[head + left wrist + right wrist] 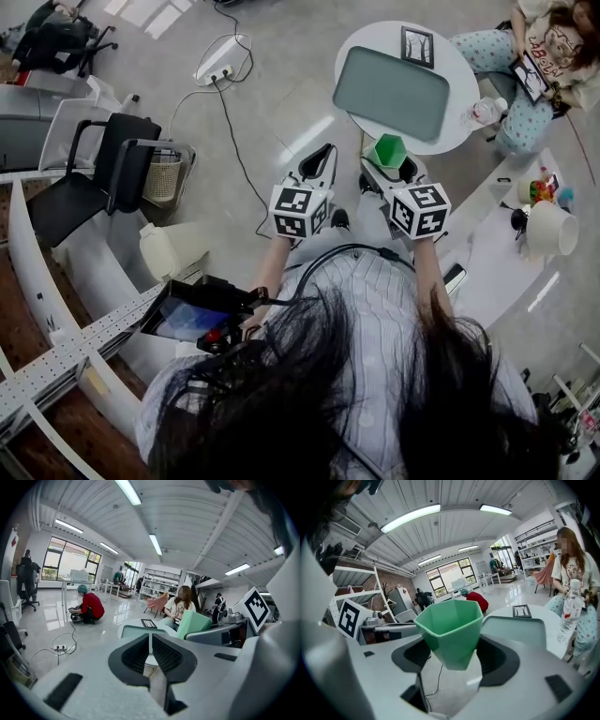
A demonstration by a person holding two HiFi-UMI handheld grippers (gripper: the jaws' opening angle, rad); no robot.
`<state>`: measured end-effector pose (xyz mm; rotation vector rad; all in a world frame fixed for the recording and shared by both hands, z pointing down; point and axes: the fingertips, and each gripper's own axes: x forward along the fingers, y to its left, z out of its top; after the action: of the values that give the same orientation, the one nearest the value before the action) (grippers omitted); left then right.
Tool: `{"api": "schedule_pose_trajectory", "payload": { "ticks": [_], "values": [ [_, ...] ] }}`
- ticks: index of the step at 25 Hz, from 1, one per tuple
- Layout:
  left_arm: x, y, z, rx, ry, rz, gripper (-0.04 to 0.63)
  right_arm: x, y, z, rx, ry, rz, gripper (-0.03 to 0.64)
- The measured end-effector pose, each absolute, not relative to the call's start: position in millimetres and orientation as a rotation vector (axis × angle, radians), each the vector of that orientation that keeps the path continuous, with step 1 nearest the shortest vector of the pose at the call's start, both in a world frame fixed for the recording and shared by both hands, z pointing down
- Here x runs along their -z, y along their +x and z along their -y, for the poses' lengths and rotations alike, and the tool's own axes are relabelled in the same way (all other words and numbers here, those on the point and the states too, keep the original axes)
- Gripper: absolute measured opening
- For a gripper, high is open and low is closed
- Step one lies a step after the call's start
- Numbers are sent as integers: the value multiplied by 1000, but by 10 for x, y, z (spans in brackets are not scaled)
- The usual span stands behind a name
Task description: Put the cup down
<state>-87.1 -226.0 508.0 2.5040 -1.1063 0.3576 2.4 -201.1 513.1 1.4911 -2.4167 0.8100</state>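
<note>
Dark hair [375, 403] hides the shoulders; right claw [452, 656] pinches green cup [450, 620], left claw [151, 653] pressed together.

Green cup [449, 630]; grey-green tray [391, 92]; white table [461, 67]; black chair [86, 192].

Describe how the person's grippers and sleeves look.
The left gripper and right gripper are pale grey with black ribbed pads; each carries a white cube with black square markers. The person wears a light striped shirt, a black cable across it.
</note>
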Motion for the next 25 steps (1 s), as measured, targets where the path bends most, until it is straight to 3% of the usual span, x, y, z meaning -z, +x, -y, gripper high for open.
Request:
{"api": "schedule_pose_trajectory", "payload": {
  "ticks": [25],
  "values": [
    [-5434,-601,3091,-391,2346,1246,29,-5613,261,3179,-759,1250,2433,318]
  ]
}}
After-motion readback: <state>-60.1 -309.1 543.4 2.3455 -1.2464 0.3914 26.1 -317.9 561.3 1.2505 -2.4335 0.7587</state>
